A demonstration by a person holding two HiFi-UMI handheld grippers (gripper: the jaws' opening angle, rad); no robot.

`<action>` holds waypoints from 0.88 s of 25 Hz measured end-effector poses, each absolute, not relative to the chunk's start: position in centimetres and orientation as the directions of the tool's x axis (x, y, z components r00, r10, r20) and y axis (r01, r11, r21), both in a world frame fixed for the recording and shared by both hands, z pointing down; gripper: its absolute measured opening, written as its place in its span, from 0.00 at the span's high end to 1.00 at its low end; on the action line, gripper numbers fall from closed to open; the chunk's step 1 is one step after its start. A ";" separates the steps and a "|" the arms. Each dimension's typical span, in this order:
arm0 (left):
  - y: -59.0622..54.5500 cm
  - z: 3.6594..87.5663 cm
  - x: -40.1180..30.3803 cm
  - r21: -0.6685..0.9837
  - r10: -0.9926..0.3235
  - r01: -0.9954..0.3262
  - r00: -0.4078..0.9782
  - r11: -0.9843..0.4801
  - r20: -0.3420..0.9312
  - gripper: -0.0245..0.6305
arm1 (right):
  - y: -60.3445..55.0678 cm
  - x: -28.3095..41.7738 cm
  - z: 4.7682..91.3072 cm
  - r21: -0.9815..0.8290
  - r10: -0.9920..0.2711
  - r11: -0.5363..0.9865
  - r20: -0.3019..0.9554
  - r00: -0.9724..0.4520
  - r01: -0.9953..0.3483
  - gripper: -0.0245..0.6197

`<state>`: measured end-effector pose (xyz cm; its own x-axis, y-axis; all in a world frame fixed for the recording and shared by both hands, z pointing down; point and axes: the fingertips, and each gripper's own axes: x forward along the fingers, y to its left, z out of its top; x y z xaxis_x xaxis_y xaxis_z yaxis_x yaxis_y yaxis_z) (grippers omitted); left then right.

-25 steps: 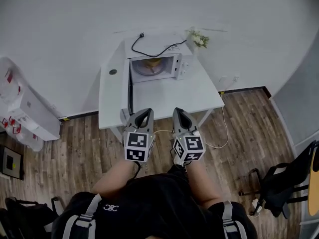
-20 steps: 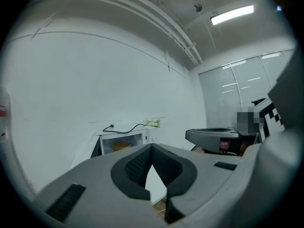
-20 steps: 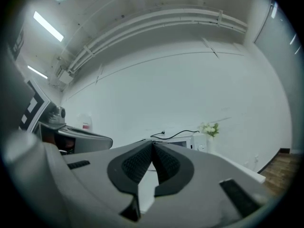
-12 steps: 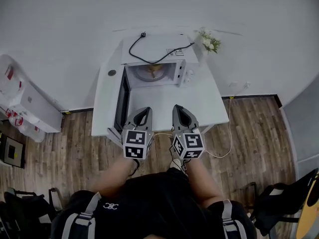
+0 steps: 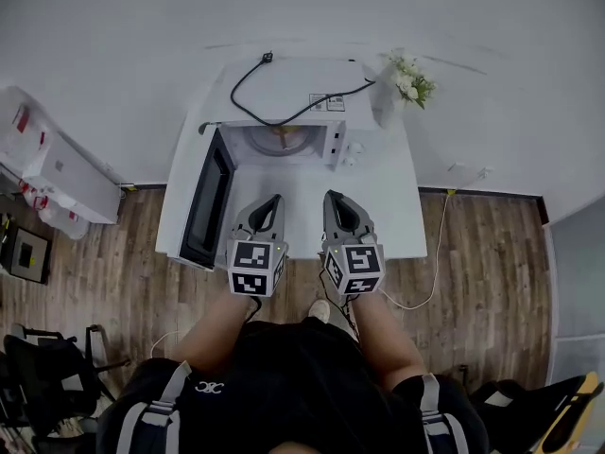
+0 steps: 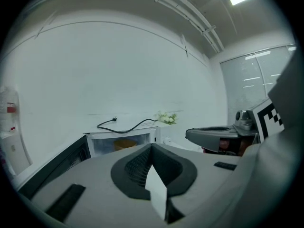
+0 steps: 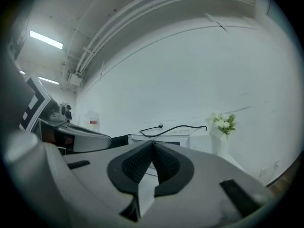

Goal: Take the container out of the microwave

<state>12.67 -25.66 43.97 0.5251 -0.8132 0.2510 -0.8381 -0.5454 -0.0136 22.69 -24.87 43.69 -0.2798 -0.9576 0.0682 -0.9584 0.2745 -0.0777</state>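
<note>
A white microwave (image 5: 293,97) stands at the back of a white table (image 5: 402,211), its dark door (image 5: 206,197) swung open to the left. Inside, a yellowish container (image 5: 284,138) sits on the turntable; the left gripper view shows the same container (image 6: 124,144) through the opening. My left gripper (image 5: 274,200) and right gripper (image 5: 331,197) hover side by side over the table's front part, well short of the opening. Both point at the microwave with their jaws together and nothing between them. In the right gripper view the right gripper (image 7: 152,141) aims at the microwave (image 7: 161,139).
A black power cord (image 5: 248,76) lies across the microwave's top. A vase of white flowers (image 5: 408,78) stands at the table's back right corner. A white cabinet (image 5: 52,173) is at the left wall, a dark chair (image 5: 47,367) at lower left, and a cable (image 5: 425,282) trails over the wooden floor.
The person has stepped up to the table. Both grippers have moved forward from over the floor to above the table's front part, still shut.
</note>
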 end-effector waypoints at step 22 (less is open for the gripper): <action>-31.8 48.0 9.1 0.031 -0.868 -0.913 0.396 -0.406 0.301 0.94 | -37.0 18.1 52.4 0.560 -0.875 0.483 0.327 -0.356 -0.673 0.95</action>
<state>9.11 -31.83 48.01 0.3959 -0.8676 0.3010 -0.9134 -0.4059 0.0315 18.09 -36.98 52.37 -0.3565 -0.8752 0.3270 -0.6732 0.4833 0.5597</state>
